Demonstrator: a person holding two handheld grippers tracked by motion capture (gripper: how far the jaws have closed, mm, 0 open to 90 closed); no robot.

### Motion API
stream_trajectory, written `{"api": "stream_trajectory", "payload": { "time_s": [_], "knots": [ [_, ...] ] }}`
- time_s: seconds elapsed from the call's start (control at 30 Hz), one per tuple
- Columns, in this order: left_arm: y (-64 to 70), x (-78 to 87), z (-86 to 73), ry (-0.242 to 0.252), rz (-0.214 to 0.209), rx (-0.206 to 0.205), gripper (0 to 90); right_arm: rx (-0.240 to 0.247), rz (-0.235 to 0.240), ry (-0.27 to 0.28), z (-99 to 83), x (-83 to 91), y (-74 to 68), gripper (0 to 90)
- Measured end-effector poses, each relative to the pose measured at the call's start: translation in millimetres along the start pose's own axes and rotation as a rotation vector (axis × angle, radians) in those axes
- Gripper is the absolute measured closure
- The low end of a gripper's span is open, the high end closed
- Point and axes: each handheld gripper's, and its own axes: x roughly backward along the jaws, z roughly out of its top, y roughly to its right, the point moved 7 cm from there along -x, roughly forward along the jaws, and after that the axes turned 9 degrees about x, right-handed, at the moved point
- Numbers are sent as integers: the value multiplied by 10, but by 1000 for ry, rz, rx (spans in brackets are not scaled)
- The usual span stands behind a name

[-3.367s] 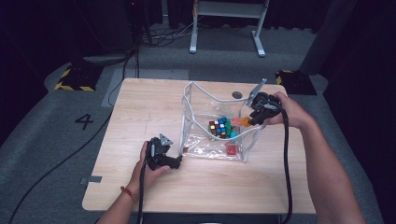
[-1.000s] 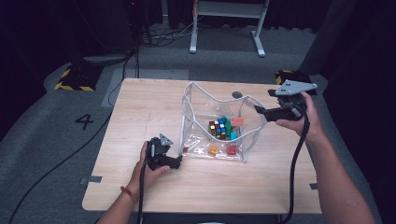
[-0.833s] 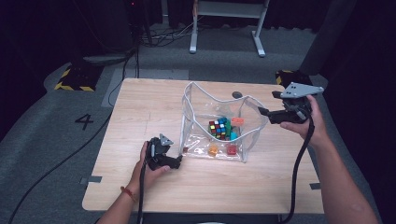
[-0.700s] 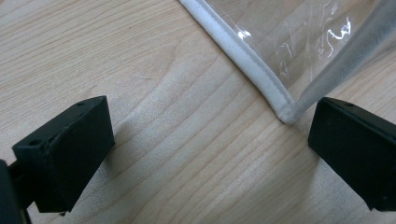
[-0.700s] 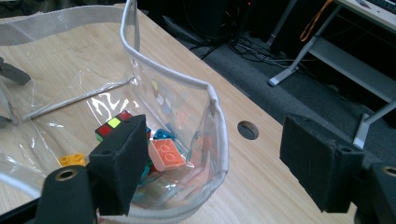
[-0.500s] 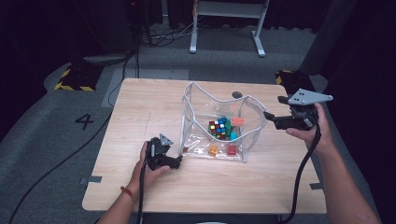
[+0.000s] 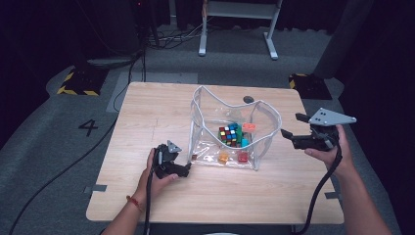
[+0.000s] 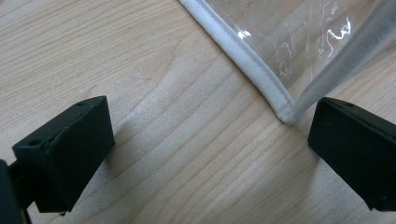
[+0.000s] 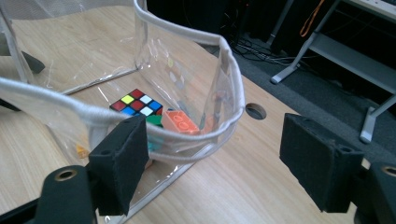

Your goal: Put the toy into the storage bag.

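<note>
A clear plastic pouch (image 7: 215,110) with white trim stands open on the wooden table (image 7: 147,112). Inside lie a colour cube (image 7: 228,135), an orange brick (image 7: 249,126) and small yellow (image 7: 223,157) and red (image 7: 242,157) blocks. My left gripper (image 7: 187,169) rests on the table, open, at the pouch's near left corner. That corner (image 8: 285,112) lies just inside one jaw of the left gripper (image 8: 210,154). My right gripper (image 7: 292,126) is held open off the pouch's right side. Along the right gripper (image 9: 219,163) I see the pouch rim (image 9: 187,135), the cube (image 9: 136,103) and the brick (image 9: 181,122).
A round cable hole (image 7: 248,99) sits in the table behind the pouch, and shows again as hole (image 9: 255,111). Beyond the far edge stands a metal frame (image 7: 235,29) on the floor with cables. A painted 4 (image 7: 90,127) marks the floor at the left.
My right gripper has drawn back from the pouch's right rim and moved right, clear of it. The left gripper has stayed put at the near corner.
</note>
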Motion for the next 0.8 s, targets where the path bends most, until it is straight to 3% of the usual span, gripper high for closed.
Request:
{"api": "stream_trajectory", "payload": {
  "time_s": [0.63, 0.8],
  "knots": [
    [5, 1, -5, -3, -2, 6, 5, 32, 14, -114, -605, -235, -281, 236],
    [5, 0, -4, -3, -2, 6, 5, 22, 17, -137, -737, -288, -346, 235]
  ]
}}
